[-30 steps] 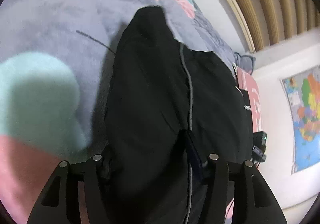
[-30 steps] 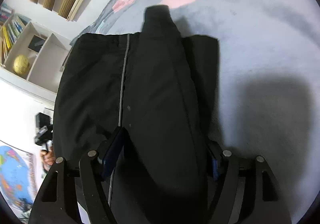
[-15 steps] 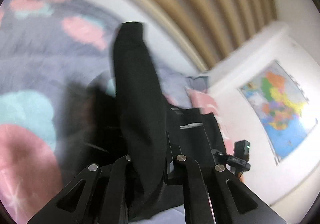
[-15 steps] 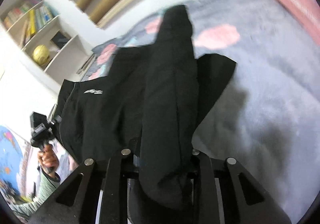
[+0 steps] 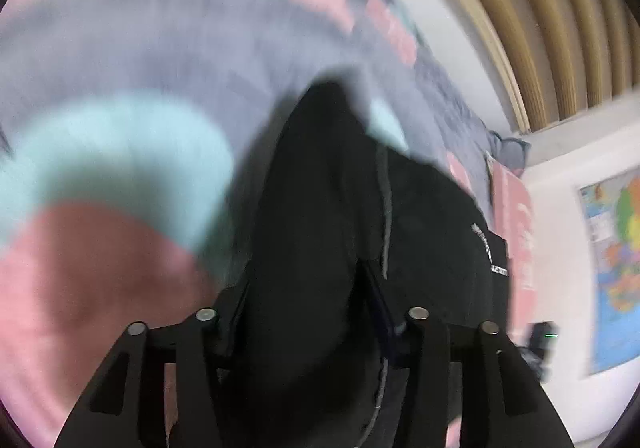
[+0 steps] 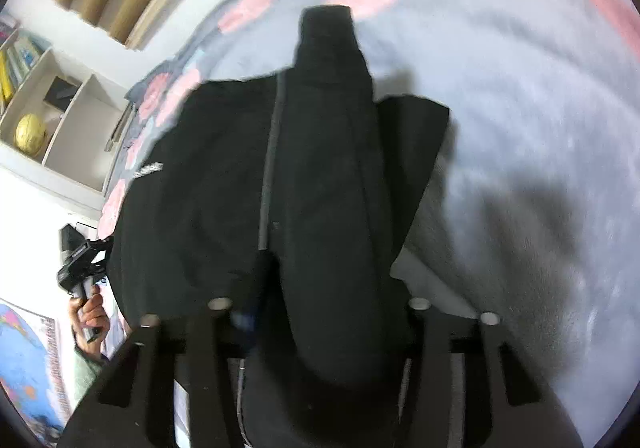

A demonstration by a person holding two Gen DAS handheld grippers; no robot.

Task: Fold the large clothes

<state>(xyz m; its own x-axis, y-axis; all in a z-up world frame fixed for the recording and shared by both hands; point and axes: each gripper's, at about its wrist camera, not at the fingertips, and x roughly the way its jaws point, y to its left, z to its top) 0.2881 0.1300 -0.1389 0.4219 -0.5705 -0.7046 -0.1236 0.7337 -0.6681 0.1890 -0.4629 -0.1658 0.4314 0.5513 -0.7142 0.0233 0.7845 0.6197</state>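
A large black jacket (image 5: 432, 232) with a grey zip line lies on a grey fluffy blanket (image 5: 140, 48). One black sleeve (image 5: 308, 216) runs forward between the fingers of my left gripper (image 5: 308, 312), which is closed on it. In the right wrist view the other sleeve (image 6: 332, 168) lies over the jacket body (image 6: 192, 184) and passes between the fingers of my right gripper (image 6: 316, 308), which is closed on it. The fingertips are hidden by the cloth.
The blanket (image 6: 520, 96) has pink and teal patches (image 5: 120, 152). A white shelf with a yellow globe (image 6: 30, 130) stands at the left. A wall map (image 5: 616, 256) hangs at the right. A person's hand holding the other gripper (image 6: 82, 272) shows at the left edge.
Both grippers lifted the sleeves up half a second ago and have since come back down toward the blanket. The jaws closed in on the sleeves and now sit wider.
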